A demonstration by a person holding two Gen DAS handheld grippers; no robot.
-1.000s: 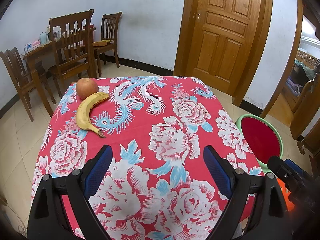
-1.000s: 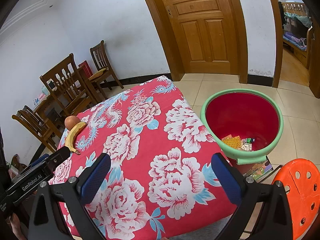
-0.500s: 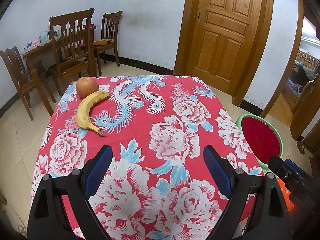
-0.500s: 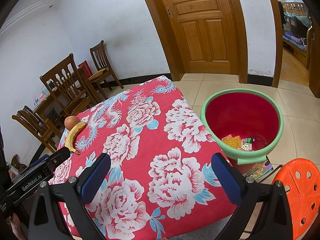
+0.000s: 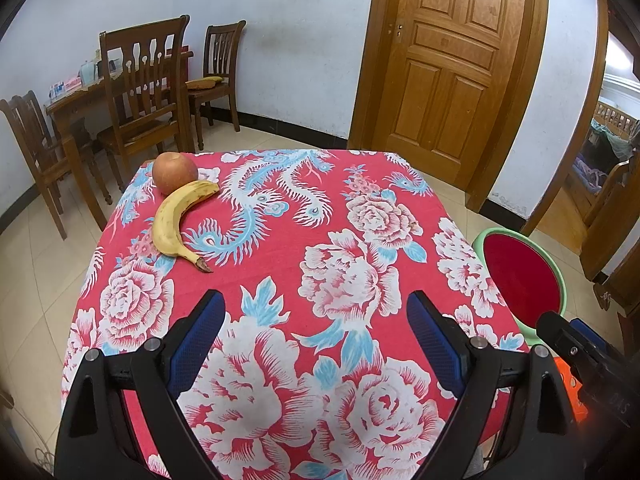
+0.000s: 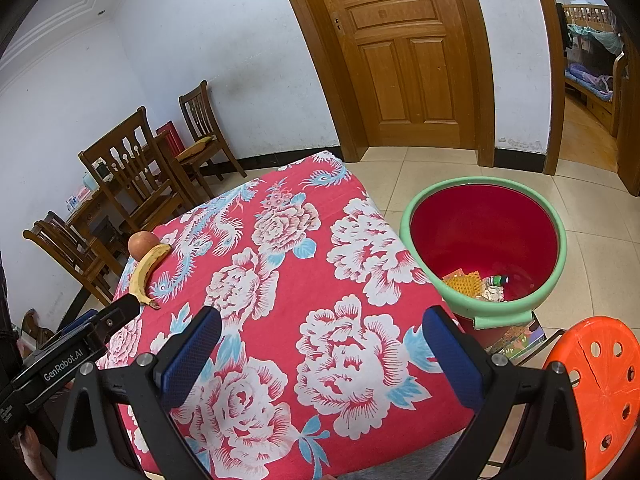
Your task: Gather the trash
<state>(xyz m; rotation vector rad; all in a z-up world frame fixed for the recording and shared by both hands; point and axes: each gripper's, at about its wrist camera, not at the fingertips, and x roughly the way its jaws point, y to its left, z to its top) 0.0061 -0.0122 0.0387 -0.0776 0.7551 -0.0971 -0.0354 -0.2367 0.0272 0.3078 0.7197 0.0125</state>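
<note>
Two grippers hung over the near edge of a table draped in a red cloth printed with white roses and blue phoenixes. The left gripper had its jaws spread wide with nothing between them, only the cloth below. The right gripper stood the same way, jaws released and empty, over the table's near corner. At the far left corner of the table lay a banana, spotted and curved, its tip touching an apple just behind it. Apart from these two, no loose scraps showed on the cloth. On the floor just beside the table's right side stood a red bin with a green rim; at its bottom lay the trash, a yellow patterned wrapper and some small crumpled pieces. An orange stool with round holes sat near the bin. Wooden chairs stood by the far wall.
</note>
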